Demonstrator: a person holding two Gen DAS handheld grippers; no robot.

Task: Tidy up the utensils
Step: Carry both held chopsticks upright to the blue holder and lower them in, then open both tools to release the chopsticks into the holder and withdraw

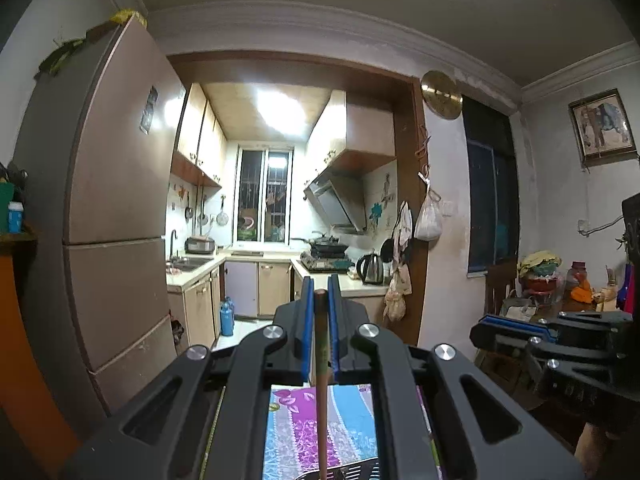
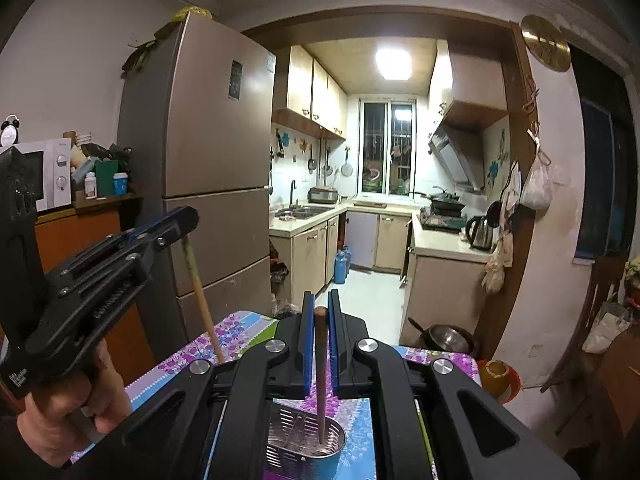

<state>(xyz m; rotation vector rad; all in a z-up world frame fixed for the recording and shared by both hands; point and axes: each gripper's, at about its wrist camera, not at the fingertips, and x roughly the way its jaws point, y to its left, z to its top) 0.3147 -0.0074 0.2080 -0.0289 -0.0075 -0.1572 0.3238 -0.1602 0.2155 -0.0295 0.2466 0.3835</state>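
While we clamp one chopstick [image 1: 321, 344] in the left gripper [image 1: 321, 292] and another chopstick [image 2: 320, 368] in the right gripper [image 2: 319, 308], both hang vertical. Its tip sits inside the steel holder [image 2: 308, 436] on the table; any tilt could tip that holder.

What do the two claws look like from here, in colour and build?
Both match: the left claw and right claw have black plastic bodies with slotted linkage arms, round silver pivot screws and blue pads lining the fingers. In the right view the left one shows small white lettering near its handle.
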